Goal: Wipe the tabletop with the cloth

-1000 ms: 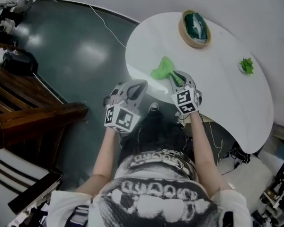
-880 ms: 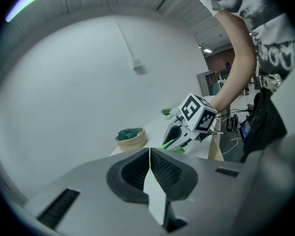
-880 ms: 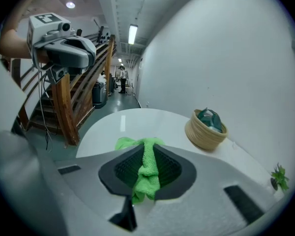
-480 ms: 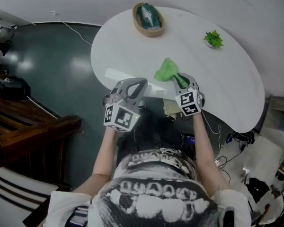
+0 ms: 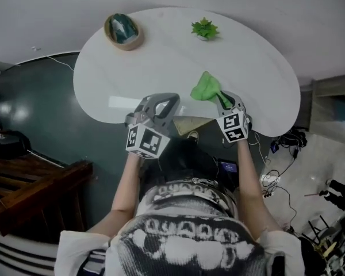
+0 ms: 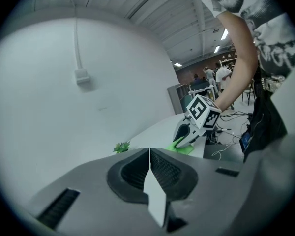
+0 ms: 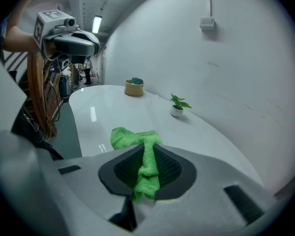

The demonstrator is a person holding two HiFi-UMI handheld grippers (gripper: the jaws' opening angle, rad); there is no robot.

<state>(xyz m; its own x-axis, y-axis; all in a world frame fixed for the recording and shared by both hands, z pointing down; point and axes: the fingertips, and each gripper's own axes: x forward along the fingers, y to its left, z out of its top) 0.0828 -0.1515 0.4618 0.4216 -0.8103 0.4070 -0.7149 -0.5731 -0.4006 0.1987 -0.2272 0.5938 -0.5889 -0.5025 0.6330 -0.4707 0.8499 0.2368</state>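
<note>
Head view shows the white oval tabletop (image 5: 161, 50) swung from upper right to centre frame, my right gripper (image 5: 225, 101) clamped on the crumpled green cloth (image 5: 206, 88) at its near edge, my left gripper (image 5: 161, 104) closed on nothing, so I judge wiping can begin.

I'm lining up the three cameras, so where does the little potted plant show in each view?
Head view: potted plant, top centre.
Left gripper view: small, low, left of centre.
Right gripper view: right of centre, beyond the green cloth.
Shared landmark: that cloth, visible in all three views.
</note>
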